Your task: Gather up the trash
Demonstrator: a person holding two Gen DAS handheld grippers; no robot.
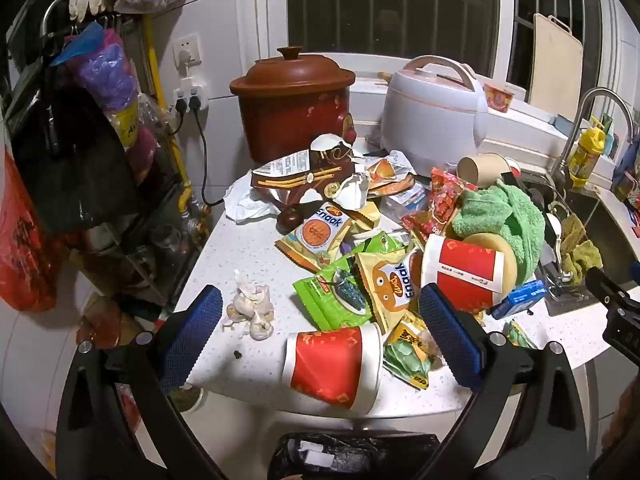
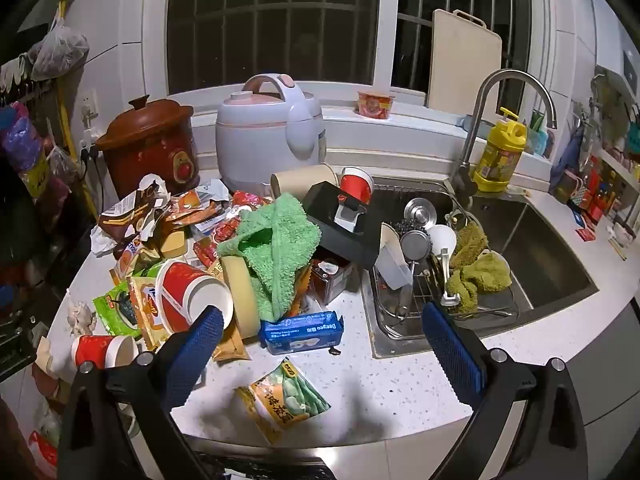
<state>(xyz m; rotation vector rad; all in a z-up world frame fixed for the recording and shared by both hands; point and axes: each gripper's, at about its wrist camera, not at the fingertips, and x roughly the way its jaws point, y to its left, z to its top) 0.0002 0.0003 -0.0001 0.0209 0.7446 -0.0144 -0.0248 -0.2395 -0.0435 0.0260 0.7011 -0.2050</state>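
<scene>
A pile of trash covers the white counter [image 1: 248, 256]: snack wrappers [image 1: 320, 236], a brown torn packet [image 1: 296, 180], and red-and-white paper cups. One cup [image 1: 334, 364] lies on its side at the counter's front edge, between the open fingers of my left gripper [image 1: 320, 320]. A second cup [image 1: 464, 268] lies further right. My right gripper [image 2: 320, 334] is open and empty above a green snack bag [image 2: 286, 400] and a blue tissue pack [image 2: 302, 332]. A black-lined bin [image 1: 352, 456] shows below the counter edge.
A brown clay pot [image 1: 294, 100] and a white rice cooker [image 1: 434, 112] stand at the back. A green towel [image 2: 276, 248] lies on the pile. Garlic bulbs [image 1: 252, 308] lie at the left. The sink [image 2: 532, 248] with a dish rack and faucet is at the right.
</scene>
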